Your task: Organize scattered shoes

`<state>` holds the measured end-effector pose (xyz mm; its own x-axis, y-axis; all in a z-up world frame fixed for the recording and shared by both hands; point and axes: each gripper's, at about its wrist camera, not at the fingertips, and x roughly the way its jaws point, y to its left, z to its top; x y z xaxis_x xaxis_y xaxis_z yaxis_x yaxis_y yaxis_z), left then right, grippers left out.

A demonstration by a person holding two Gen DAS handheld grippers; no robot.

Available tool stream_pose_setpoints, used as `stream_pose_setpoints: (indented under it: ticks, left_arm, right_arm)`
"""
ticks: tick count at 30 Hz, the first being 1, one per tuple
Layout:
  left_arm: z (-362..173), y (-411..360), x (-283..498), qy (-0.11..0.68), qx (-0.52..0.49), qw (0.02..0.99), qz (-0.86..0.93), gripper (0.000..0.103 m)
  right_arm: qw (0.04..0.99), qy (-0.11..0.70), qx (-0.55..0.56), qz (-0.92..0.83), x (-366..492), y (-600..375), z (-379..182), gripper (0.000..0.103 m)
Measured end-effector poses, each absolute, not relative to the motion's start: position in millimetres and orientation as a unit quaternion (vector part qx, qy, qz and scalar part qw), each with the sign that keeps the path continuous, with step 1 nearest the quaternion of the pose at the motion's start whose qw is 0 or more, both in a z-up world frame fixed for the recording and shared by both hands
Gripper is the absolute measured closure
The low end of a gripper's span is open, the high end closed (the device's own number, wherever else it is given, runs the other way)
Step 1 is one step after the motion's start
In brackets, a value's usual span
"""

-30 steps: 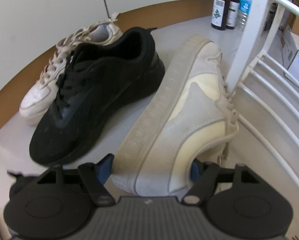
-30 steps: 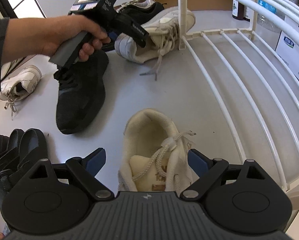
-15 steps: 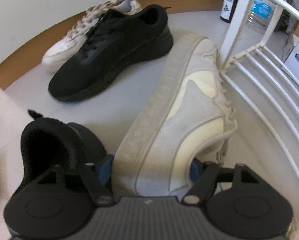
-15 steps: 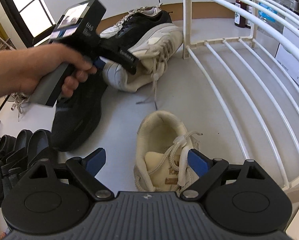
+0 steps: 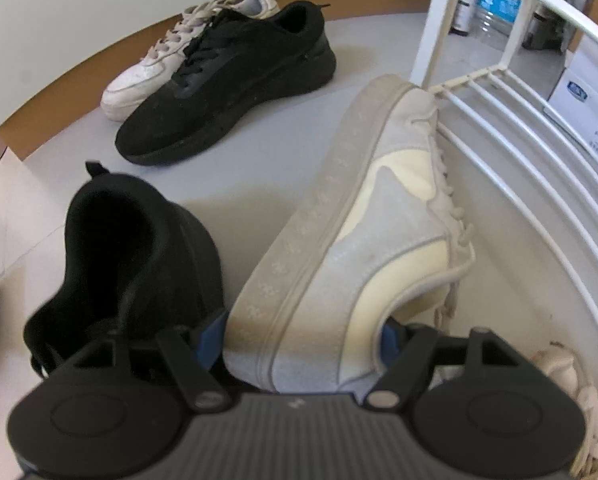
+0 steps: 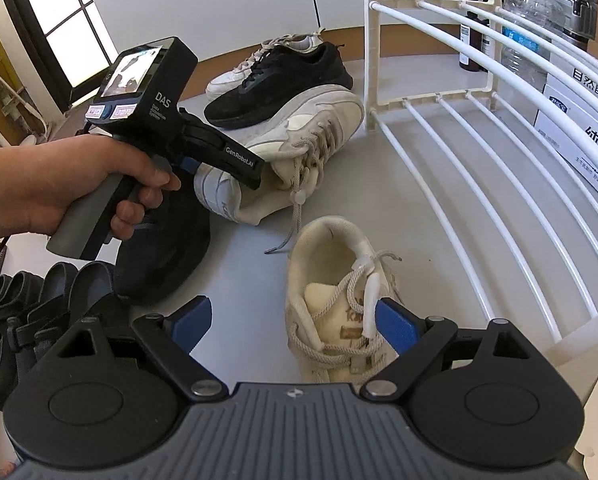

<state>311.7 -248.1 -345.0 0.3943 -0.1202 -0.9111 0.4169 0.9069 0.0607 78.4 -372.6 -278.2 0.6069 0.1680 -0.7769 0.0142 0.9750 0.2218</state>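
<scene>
The white wire shoe rack (image 6: 479,168) stands with its lower shelf of parallel bars bare where it shows; no shoe sits on it. Beyond the rack a water bottle (image 6: 527,36) and a dark brown bottle (image 6: 473,46) stand on the floor, with white printed boxes (image 6: 579,124) at its far side. The left gripper (image 5: 303,332) is clamped on the heel end of a cream sneaker (image 5: 359,216), which is tipped on its side with the patterned sole showing and its toe close to the rack's corner post, laces dangling. Its mate, the second cream sneaker (image 6: 339,300), sits upright on the floor just beside the rack's front edge; the right gripper (image 6: 295,320) hangs over it with jaws spread wide, one pad seemingly at the laces, though contact is unclear. Two black sneakers (image 5: 227,88) and a white sneaker (image 5: 171,64) lie farther from the rack.
</scene>
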Motion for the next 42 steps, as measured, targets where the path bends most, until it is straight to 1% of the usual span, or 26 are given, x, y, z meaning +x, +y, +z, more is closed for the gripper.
stream_pose_setpoints:
  ticks: [6, 17, 23, 26, 27, 29, 30, 31, 34, 38, 42]
  left_arm:
    - [-346.6, -236.5, 288.1, 0.526, 0.138, 0.820, -0.176, 0.027]
    - [-337.7, -213.2, 244.0, 0.555, 0.124, 0.804, -0.174, 0.027]
    - [-336.5, -206.0, 241.2, 0.533, 0.139, 0.814, -0.184, 0.028]
    - [-332.8, -198.1, 253.2, 0.524, 0.138, 0.822, -0.175, 0.033]
    - [-332.2, -196.5, 255.2, 0.525, 0.134, 0.823, -0.173, 0.036]
    - [-327.0, -188.2, 272.1, 0.521, 0.121, 0.831, -0.154, 0.050]
    - [-324.6, -186.5, 278.7, 0.517, 0.119, 0.834, -0.150, 0.069]
    - [-322.3, -184.8, 285.9, 0.514, 0.117, 0.837, -0.145, 0.076]
    - [-320.6, -182.5, 306.0, 0.530, 0.104, 0.830, -0.141, 0.075]
    - [-322.2, -191.4, 292.9, 0.519, 0.151, 0.825, -0.166, 0.075]
    - [-320.5, -194.3, 275.6, 0.510, 0.158, 0.828, -0.173, 0.072]
  right_arm:
    - [0.888, 0.446, 0.103, 0.039, 79.4, -372.7, -282.9, 0.011]
    - [0.890, 0.443, 0.097, 0.058, 86.8, -362.8, -281.9, 0.011]
    - [0.886, 0.451, 0.096, 0.058, 83.9, -363.5, -287.6, 0.011]
    - [0.884, 0.454, 0.094, 0.058, 84.1, -364.6, -289.8, 0.011]
    - [0.884, 0.455, 0.093, 0.057, 84.2, -365.0, -290.6, 0.011]
    - [0.883, 0.456, 0.093, 0.057, 85.2, -364.9, -291.8, 0.010]
    - [0.883, 0.457, 0.092, 0.058, 85.8, -364.6, -292.3, 0.010]
    - [0.883, 0.457, 0.091, 0.059, 86.4, -364.3, -292.8, 0.010]
    - [0.882, 0.458, 0.090, 0.061, 86.6, -363.5, -292.8, 0.010]
    - [0.883, 0.458, 0.090, 0.062, 87.7, -363.0, -292.7, 0.010]
    - [0.883, 0.458, 0.089, 0.060, 89.9, -363.3, -293.1, 0.010]
